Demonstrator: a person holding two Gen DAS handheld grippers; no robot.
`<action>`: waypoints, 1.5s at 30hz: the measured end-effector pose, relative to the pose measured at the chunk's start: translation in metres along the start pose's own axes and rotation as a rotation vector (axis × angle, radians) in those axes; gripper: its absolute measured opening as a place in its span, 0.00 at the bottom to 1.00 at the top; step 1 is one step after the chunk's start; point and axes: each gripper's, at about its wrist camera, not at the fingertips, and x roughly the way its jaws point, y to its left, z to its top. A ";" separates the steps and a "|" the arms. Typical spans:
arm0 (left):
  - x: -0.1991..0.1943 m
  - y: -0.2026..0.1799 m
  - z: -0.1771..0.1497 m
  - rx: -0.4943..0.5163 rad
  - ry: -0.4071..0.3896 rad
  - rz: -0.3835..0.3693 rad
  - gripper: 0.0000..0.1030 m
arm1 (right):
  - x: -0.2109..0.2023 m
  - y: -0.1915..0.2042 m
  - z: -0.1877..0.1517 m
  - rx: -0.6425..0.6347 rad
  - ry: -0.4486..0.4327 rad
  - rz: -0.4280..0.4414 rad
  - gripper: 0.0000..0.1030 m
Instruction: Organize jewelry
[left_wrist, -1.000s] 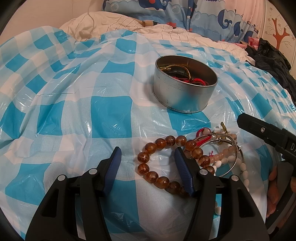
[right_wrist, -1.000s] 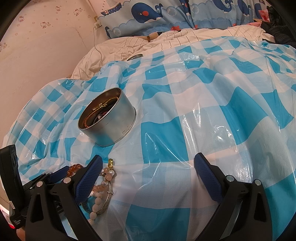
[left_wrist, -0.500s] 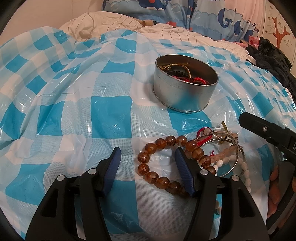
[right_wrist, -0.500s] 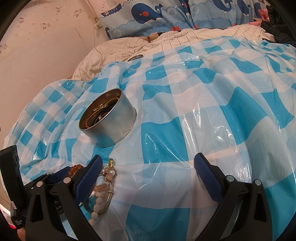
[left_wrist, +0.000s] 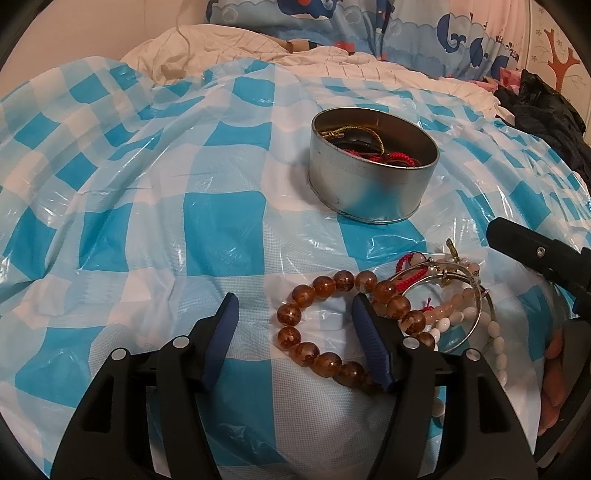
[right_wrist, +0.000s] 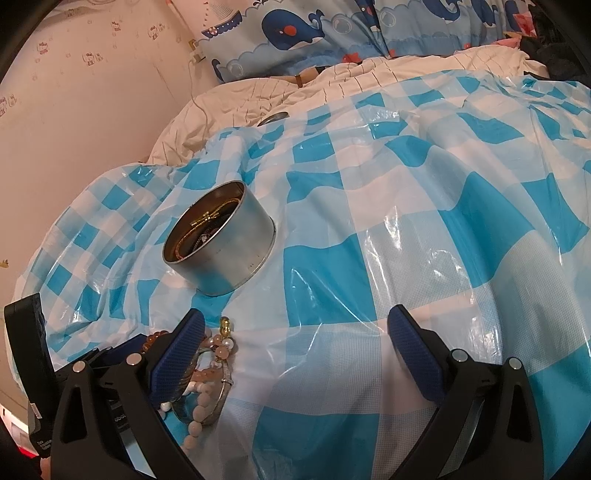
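- Little moves since a second ago beyond the left gripper (left_wrist: 291, 325), whose jaws are opening a shade wider over the amber bead bracelet (left_wrist: 332, 325); both hands hold station.
- One blue finger (left_wrist: 369, 343) sits inside the bracelet's loop, the other outside on bare cloth, with a run of beads between them and nothing pinched.
- Snag risk: the amber beads overlap a tangle of silver bangles (left_wrist: 461, 295), red cord and pale bead strands (left_wrist: 495, 343), so a lift may drag the whole heap.
- Spill risk: the round tin (left_wrist: 373, 184), already holding pieces, stands just beyond on a soft mound; a swinging strand could miss its rim.
- Slippery ground: the glossy checked plastic sheet (left_wrist: 221, 221) may slide or bunch under a closing pad.
- To the right, the right gripper (right_wrist: 295, 339) waits with jaws wide apart, empty, beside the heap.
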 end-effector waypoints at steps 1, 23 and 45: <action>0.000 -0.001 0.001 0.000 0.000 -0.001 0.59 | -0.001 -0.003 0.000 0.000 0.000 0.000 0.92; -0.008 0.016 0.001 -0.055 -0.017 -0.110 0.36 | -0.010 0.024 0.014 -0.158 0.138 0.014 0.93; -0.064 0.057 0.019 -0.132 -0.139 -0.117 0.10 | 0.002 0.068 -0.018 -0.451 0.159 0.042 0.31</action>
